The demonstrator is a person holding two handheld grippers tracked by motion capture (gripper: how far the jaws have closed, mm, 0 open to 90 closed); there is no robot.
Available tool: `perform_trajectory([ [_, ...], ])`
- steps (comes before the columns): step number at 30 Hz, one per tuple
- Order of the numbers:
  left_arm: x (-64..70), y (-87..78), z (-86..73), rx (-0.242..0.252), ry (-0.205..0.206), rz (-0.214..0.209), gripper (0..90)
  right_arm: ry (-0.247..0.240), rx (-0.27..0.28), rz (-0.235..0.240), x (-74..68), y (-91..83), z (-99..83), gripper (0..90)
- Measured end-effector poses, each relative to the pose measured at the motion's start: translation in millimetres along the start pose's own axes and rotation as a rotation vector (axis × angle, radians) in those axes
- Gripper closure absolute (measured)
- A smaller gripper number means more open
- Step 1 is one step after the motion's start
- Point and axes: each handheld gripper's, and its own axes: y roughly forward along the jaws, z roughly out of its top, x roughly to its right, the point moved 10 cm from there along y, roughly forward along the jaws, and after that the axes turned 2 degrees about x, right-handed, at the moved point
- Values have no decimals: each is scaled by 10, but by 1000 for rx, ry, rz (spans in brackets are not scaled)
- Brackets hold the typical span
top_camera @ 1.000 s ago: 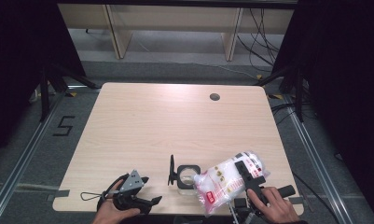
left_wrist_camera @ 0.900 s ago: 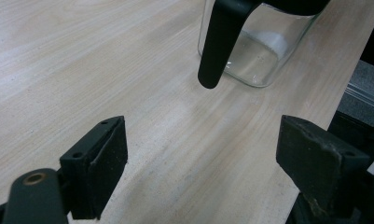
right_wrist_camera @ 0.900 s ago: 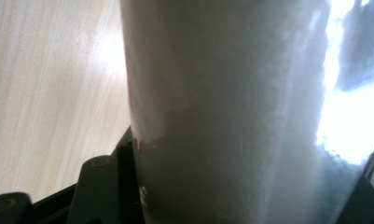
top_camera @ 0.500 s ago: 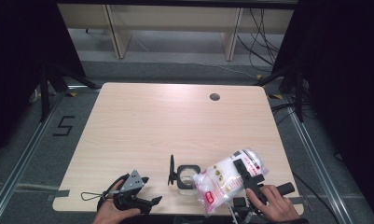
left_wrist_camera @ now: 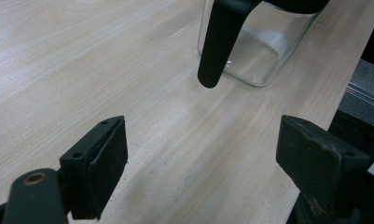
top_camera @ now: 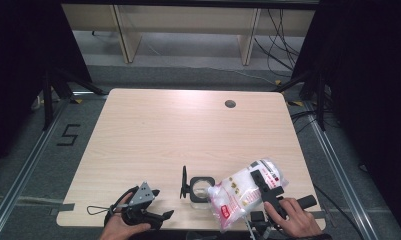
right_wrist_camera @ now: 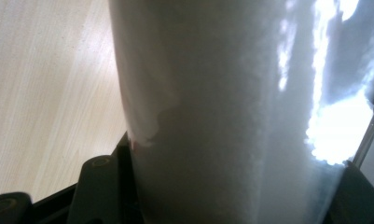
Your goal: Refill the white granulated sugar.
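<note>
While the right tool [top_camera: 262, 181] is clamping a plastic bag [top_camera: 240, 192] of white grains, a glass jar [top_camera: 200, 188] is standing beside it.
Left tool [top_camera: 155, 216] is resting wide open and empty on the surface [top_camera: 188, 130], jar just ahead.

table [top_camera: 163, 130]: light wood, round hole [top_camera: 230, 104] near far edge
jar [top_camera: 200, 187]: glass, near front edge, black lid [top_camera: 184, 182] tipped up
bag [top_camera: 245, 192]: clear, white contents (red label), gripped by right gripper [top_camera: 266, 186], touching jar
left gripper [top_camera: 143, 210]: front-left, resting in hand [top_camera: 119, 227]

My clear bag [top_camera: 240, 192] of white grains tilts at four o'clock. Beside it, my glass jar [top_camera: 200, 189] stands open, black lid hinged up.
</note>
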Motion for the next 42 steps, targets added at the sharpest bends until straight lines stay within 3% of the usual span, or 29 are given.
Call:
perform_trajectory([
  [5, -9, -1, -5, -6, 9, 2, 161, -11, 14, -12, 41, -3, 3, 431],
  [8, 12, 8, 9, 12, -10, -4, 161, -16, 3, -9, 29, 0, -13, 431],
  [9, 12, 9, 11, 13, -8, -4, 161, -46, -4, 17, 44, -7, -23, 431],
  [10, 10, 10, 11, 13, -8, -3, 161, -46, -13, 21, 46, -17, -27, 431],
  [18, 12, 14, 10, 14, -14, -3, 161, -65, -7, 6, 90, -15, -32, 431],
  [22, -9, 3, -3, 1, 3, 1, 161, -39, -21, 15, 81, -29, -48, 431],
  [23, -8, 3, -3, 1, 2, 1, 161, -50, -14, 9, 91, -21, -36, 431],
  [24, -8, 2, -3, 1, 3, 0, 161, -74, 11, -32, 127, -2, -21, 431],
  [25, -9, 3, -3, 1, 4, 0, 161, -77, -26, 18, 97, -24, -41, 431],
  [28, -19, 4, -8, -4, 6, 6, 161, -36, -9, -15, 89, -6, -31, 431],
  [29, -7, 3, -2, 0, 3, 0, 161, -44, -30, 17, 76, -8, -40, 430],
  [30, -7, 3, -2, 0, 3, 0, 161, -44, -30, 17, 76, -8, -40, 430],
  [31, -2, 3, -2, 1, 0, -3, 161, -107, -8, 3, 135, 3, -26, 431],
  [32, -10, 2, -2, 0, 5, 0, 161, -97, -6, 4, 134, 5, -21, 431],
  [33, -18, 1, -5, -2, 7, 5, 161, -118, -4, 0, 161, 6, -20, 430],
  [39, 9, 11, 7, 11, -11, -3, 161, -103, -3, 4, 143, 10, -13, 430],
  [41, 18, 16, 15, 18, -14, -5, 161, -122, -1, 7, 155, 8, -15, 431],
  [42, 17, 15, 15, 18, -14, -5, 161, -103, 6, 4, 147, 12, -12, 430],
])
